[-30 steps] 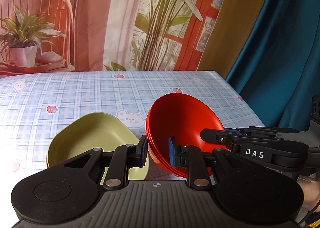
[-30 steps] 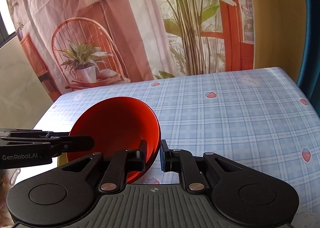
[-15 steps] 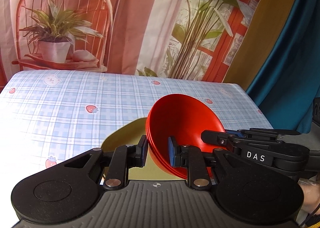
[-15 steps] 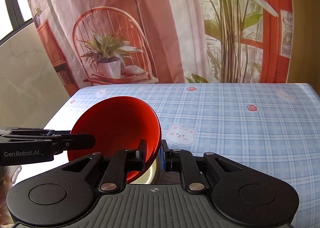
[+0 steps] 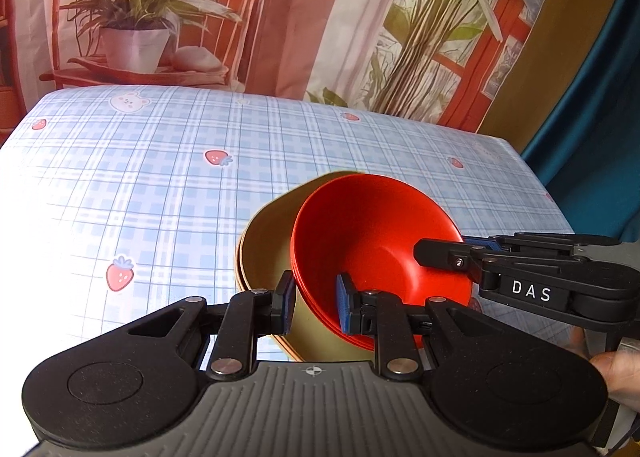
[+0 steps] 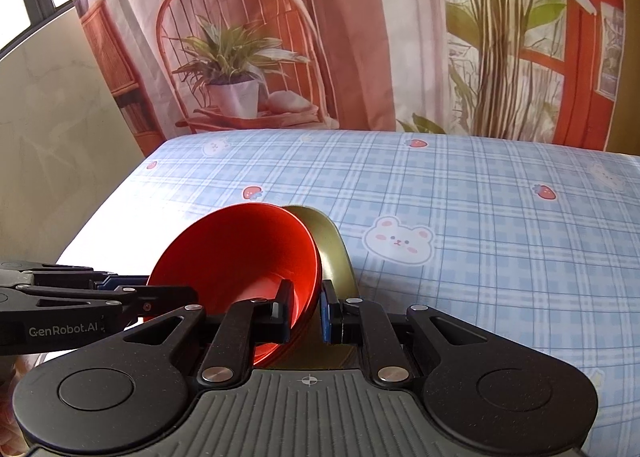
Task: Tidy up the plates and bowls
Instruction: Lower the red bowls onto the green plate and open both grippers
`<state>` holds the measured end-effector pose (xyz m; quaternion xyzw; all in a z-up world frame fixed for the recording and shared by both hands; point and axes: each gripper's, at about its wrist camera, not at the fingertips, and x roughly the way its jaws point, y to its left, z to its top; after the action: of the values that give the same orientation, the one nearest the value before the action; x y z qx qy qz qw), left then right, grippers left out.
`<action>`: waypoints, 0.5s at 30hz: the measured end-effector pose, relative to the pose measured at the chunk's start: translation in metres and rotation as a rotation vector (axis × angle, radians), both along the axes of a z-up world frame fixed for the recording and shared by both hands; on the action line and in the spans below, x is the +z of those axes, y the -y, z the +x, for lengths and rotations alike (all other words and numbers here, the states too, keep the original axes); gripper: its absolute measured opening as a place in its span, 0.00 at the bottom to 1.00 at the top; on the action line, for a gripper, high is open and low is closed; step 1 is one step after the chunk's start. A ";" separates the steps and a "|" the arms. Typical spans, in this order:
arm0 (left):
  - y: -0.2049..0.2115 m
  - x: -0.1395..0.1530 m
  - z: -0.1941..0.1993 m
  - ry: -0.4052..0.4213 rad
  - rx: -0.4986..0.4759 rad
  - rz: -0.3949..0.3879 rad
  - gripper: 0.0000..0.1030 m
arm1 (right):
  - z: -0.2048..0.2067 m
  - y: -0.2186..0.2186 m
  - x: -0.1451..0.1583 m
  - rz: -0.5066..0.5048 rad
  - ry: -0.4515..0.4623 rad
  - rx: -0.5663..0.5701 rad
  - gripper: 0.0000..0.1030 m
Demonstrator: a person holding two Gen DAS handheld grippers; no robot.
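Note:
A red bowl (image 5: 376, 241), its rim layered like a stack, hangs tilted above the table. My left gripper (image 5: 314, 307) is shut on its near-left rim, one pad inside and one outside. My right gripper (image 6: 306, 311) is shut on the opposite rim of the red bowl (image 6: 236, 257). Each gripper shows in the other's view: the right gripper (image 5: 438, 253) and the left gripper (image 6: 176, 293). An olive-green bowl (image 5: 268, 241) sits on the cloth right under and behind the red one, also visible as the olive bowl (image 6: 334, 253). Whether the two bowls touch is hidden.
The table wears a blue plaid cloth (image 5: 160, 185) with strawberries and bears. A printed backdrop (image 6: 248, 57) of a chair and plants hangs behind the far edge. A teal curtain (image 5: 592, 129) stands past the right edge. A hand (image 5: 618, 373) grips the right tool.
Both grippers have carried the red bowl leftward and slightly down. The olive bowl, earlier to its left, now lies beneath and behind it. Both grips are unchanged.

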<state>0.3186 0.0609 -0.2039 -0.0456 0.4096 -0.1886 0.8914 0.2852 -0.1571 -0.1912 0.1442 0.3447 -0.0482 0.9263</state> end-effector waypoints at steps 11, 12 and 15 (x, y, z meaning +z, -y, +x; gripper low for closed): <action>0.002 -0.012 -0.001 -0.009 0.000 0.024 0.22 | -0.001 -0.006 -0.009 -0.022 -0.019 0.002 0.13; 0.002 -0.012 -0.001 -0.010 0.000 0.025 0.22 | -0.001 -0.006 -0.009 -0.023 -0.019 0.003 0.13; 0.005 -0.010 -0.003 -0.006 0.000 0.036 0.23 | -0.003 -0.005 -0.007 -0.030 -0.017 -0.009 0.14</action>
<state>0.3157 0.0560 -0.2136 -0.0302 0.4158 -0.1813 0.8907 0.2818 -0.1521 -0.1979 0.1316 0.3511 -0.0589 0.9252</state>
